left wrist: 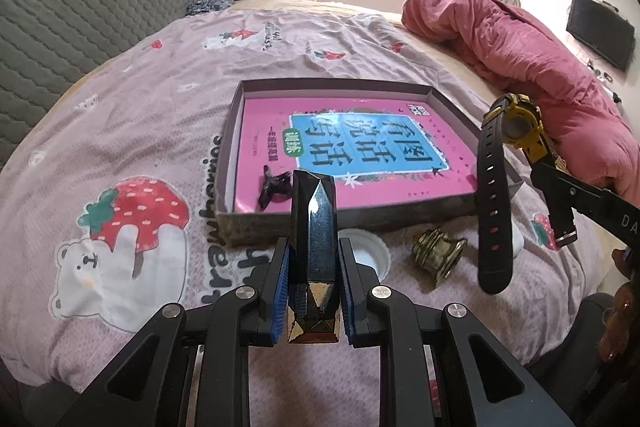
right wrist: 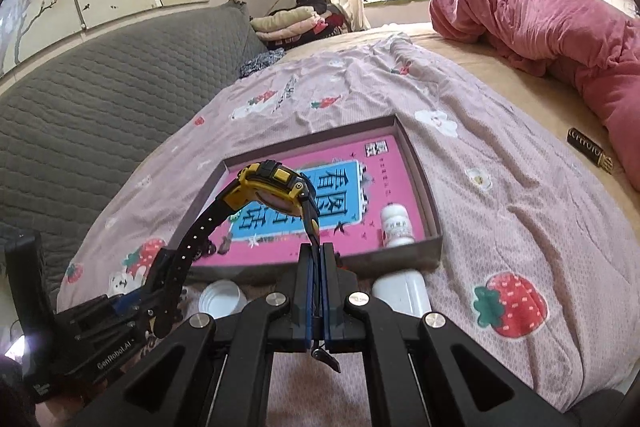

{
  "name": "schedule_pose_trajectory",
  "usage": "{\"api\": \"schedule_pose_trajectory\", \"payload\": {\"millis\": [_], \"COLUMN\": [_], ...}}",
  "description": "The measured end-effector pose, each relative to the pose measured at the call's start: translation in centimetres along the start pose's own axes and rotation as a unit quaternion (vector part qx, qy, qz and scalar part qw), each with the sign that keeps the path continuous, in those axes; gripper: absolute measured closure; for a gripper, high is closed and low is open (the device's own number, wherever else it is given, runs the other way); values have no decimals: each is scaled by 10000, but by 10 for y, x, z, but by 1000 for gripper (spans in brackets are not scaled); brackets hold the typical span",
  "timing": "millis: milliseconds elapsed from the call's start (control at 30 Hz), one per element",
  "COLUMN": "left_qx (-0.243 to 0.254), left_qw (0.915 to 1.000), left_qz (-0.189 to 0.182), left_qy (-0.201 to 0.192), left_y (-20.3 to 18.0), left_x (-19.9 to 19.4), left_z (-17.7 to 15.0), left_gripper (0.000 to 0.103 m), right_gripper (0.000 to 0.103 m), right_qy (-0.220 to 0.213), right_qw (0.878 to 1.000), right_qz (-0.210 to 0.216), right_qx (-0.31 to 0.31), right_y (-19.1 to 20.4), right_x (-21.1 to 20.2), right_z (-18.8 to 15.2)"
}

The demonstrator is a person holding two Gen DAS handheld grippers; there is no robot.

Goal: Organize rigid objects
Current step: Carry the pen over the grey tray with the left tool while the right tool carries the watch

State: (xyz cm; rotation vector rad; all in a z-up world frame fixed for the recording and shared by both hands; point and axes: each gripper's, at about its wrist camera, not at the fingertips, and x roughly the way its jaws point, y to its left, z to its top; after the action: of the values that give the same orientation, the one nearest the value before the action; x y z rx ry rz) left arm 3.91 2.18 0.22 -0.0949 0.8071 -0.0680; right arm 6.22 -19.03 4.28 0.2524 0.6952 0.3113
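Note:
My left gripper [left wrist: 313, 255] is shut on a black faceted case [left wrist: 314, 227] with a gold end, held just in front of the shallow box [left wrist: 230, 147]. The box holds a pink book [left wrist: 360, 147], a black hair clip [left wrist: 274, 187] and a small white bottle [right wrist: 395, 225]. My right gripper [right wrist: 317, 259] is shut on one strap of a yellow and black watch [right wrist: 276, 187]. The watch hangs above the box's near edge. It also shows in the left wrist view [left wrist: 516, 125] with its long strap [left wrist: 494, 211] dangling.
A white lid [left wrist: 370, 253], a brass fitting [left wrist: 438, 253] and a white bottle [right wrist: 402, 289] lie on the bedsheet in front of the box. A red quilt [right wrist: 560, 27] lies at the right. A dark gold-tipped bar [right wrist: 590, 149] lies beside it. A grey headboard [left wrist: 80, 7] stands at the left.

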Motion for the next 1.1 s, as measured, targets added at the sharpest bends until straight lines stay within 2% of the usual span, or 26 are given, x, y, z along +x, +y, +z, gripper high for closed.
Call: {"api": "schedule_pose_trajectory", "payload": {"millis": [200, 500, 867, 1100], "left_qx": [-40, -19, 45, 25], "left_qw": [10000, 9999, 9999, 10000], "left_qz": [37, 109, 140, 48], "left_qy": [5, 29, -82, -65], "left_y": [-8, -15, -24, -25], "left_x": [6, 18, 35, 53], "left_z": [12, 30, 44, 55], "left_gripper": [81, 81, 81, 81], "right_gripper": [100, 100, 100, 100], "right_qy": [-132, -81, -56, -18], "right_qw": [9999, 9997, 9996, 9993], "right_qz": [-92, 107, -3, -249], "right_qx": [-48, 207, 286, 267], "right_y": [0, -9, -18, -18], "right_x": [3, 21, 36, 46], "right_z": [9, 20, 26, 27]}}
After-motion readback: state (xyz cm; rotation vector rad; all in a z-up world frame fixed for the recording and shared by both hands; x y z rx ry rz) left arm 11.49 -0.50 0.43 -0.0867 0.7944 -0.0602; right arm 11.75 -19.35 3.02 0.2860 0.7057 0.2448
